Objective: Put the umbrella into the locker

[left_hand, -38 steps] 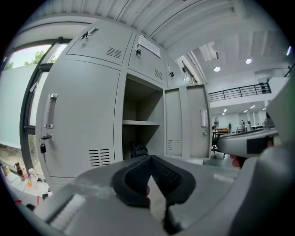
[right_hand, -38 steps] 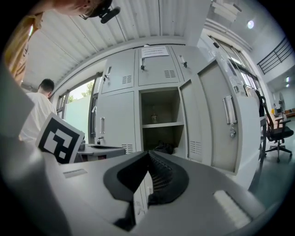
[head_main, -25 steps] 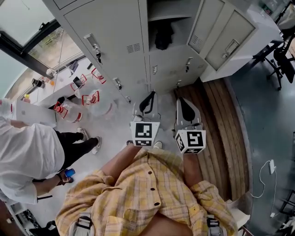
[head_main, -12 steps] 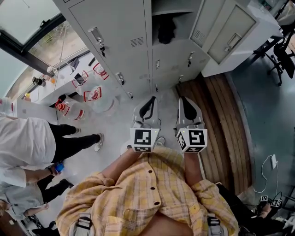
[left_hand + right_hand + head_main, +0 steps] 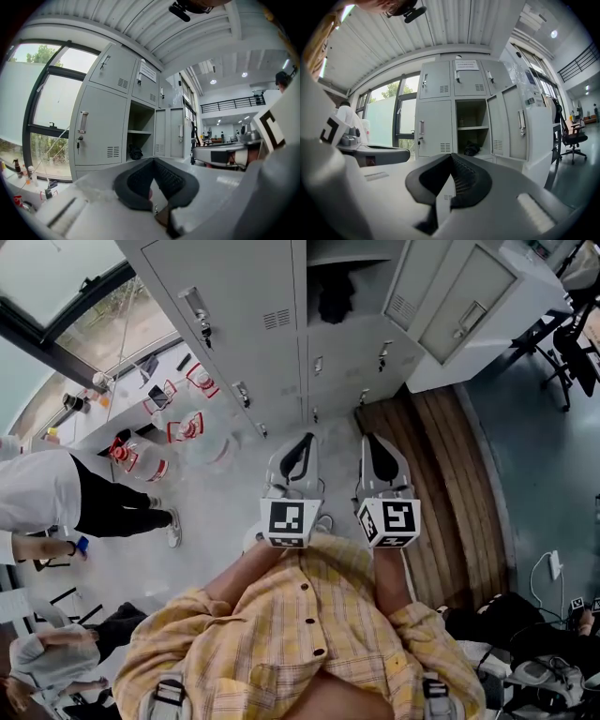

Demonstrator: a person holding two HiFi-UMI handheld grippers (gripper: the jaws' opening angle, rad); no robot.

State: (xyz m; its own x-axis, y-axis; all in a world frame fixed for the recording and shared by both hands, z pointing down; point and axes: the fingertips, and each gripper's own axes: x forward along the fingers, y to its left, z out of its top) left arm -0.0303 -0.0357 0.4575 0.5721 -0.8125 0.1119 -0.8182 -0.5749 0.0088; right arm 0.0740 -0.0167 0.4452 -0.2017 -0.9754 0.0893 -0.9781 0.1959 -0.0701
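Jaws of left gripper (image 5: pixel 302 439) and right gripper (image 5: pixel 371 441) are clenched empty below the open locker (image 5: pixel 370 292), a dark bundle (image 5: pixel 332 298) lodged inside; water jugs (image 5: pixel 187 442) are seen centre-left.

The bystander in the white shirt (image 5: pixel 42 488) has been displaced from the lower left edge up and further away in the head view. A crouched person (image 5: pixel 47 652) has been brought into view at lower left. Dark equipment (image 5: pixel 502 620), possibly bags, has appeared at lower right.
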